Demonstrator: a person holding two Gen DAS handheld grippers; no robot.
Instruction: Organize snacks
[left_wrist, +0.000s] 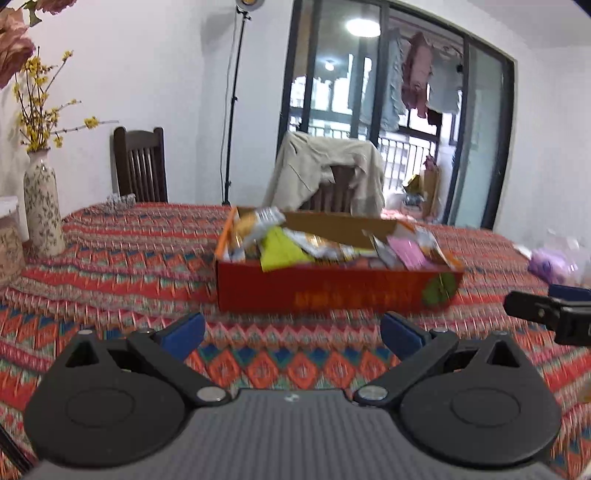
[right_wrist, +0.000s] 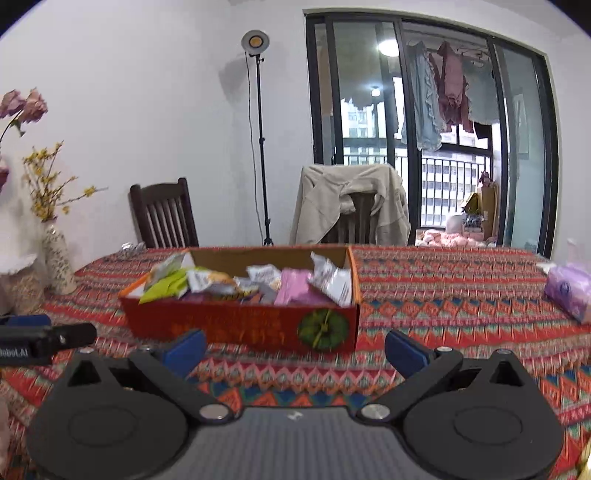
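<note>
Hovering both claws, left and right, spread wide and empty, we face the red box of snack packets at mid-frame on the surface; seemingly between steps, next we'd find any remaining snack.

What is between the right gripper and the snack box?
Nothing but bare patterned tablecloth. The right wrist view shows the open right gripper just short of the red box, with no snack between.
</note>
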